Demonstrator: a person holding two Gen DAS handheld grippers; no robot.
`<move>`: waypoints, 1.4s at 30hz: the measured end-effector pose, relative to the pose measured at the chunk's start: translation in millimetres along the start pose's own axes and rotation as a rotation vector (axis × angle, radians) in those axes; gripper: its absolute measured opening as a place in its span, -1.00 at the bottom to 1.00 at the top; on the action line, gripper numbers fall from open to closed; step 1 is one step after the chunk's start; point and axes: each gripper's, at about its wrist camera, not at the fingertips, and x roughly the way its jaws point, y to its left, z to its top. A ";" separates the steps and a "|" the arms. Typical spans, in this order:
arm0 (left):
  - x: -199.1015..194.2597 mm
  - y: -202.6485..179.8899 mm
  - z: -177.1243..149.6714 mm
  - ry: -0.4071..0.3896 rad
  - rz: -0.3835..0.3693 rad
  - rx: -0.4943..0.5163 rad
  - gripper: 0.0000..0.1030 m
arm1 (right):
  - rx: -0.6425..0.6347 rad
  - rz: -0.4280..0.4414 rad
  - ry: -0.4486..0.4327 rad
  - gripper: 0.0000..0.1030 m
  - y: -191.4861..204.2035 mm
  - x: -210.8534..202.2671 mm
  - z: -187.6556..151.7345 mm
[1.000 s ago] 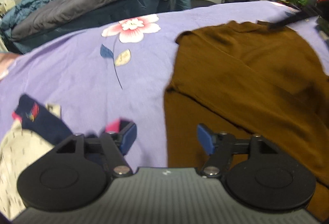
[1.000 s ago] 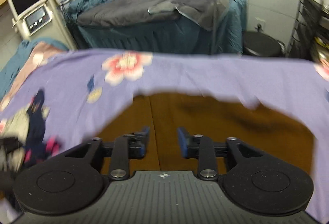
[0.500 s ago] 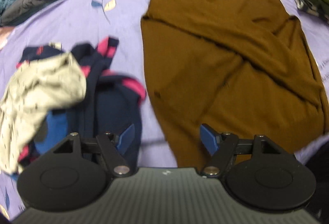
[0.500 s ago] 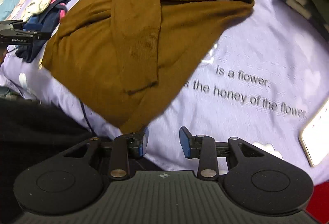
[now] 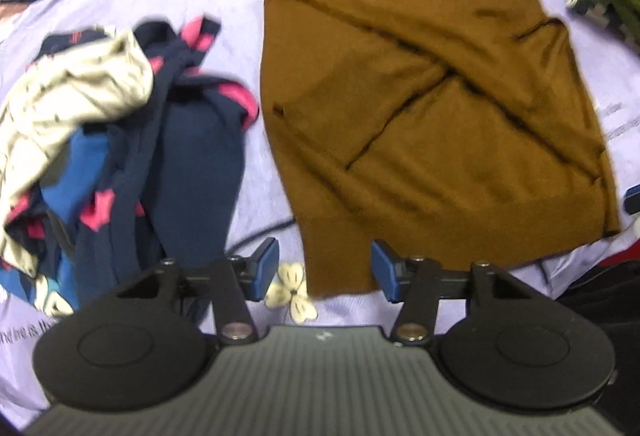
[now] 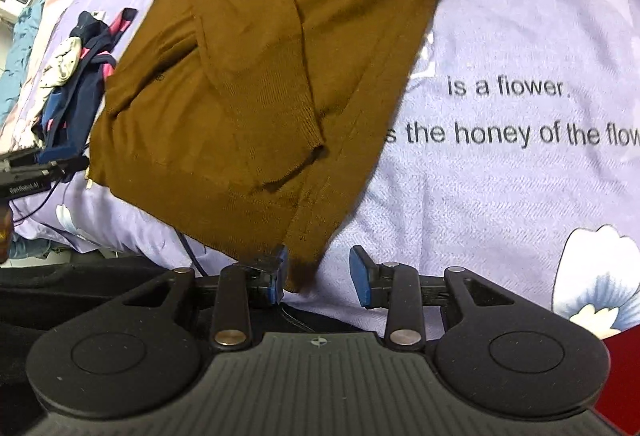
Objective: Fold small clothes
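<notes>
Left wrist view: sweater (image 5: 432,84) flat on lilac sheet (image 5: 240,16), both sleeves crossed over the chest, likely so the body can be doubled up next. Hem corner nearest, lying right between the left gripper (image 5: 325,270) jaws. Jaws spread wide, holding nothing. Heap of unfolded clothes (image 5: 120,140) just beside the sweater, on its left, apart from it.

Right wrist view: same sweater (image 6: 256,68), other hem corner hanging a little over the bed edge, probably to give an easy pinch. Corner between the right gripper (image 6: 318,276) jaws, touching or nearly touching the left pad (image 6: 280,278), clear of the right one. Jaws spread, not yet pinching. Left gripper (image 6: 40,172) visible at the far hem corner; printed text on the sheet (image 6: 520,176) to the right.
</notes>
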 end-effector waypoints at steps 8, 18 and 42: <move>23.1 -8.7 0.0 0.015 -0.001 -0.056 -0.26 | -0.033 0.008 0.037 0.23 -0.9 11.2 2.0; 22.5 -12.8 5.1 0.052 -0.025 -0.096 -0.89 | -0.087 0.088 0.115 0.08 7.6 23.4 9.0; 9.0 5.3 12.5 0.152 0.001 -0.121 -0.90 | -0.150 0.159 0.266 -0.74 -5.1 -1.8 3.0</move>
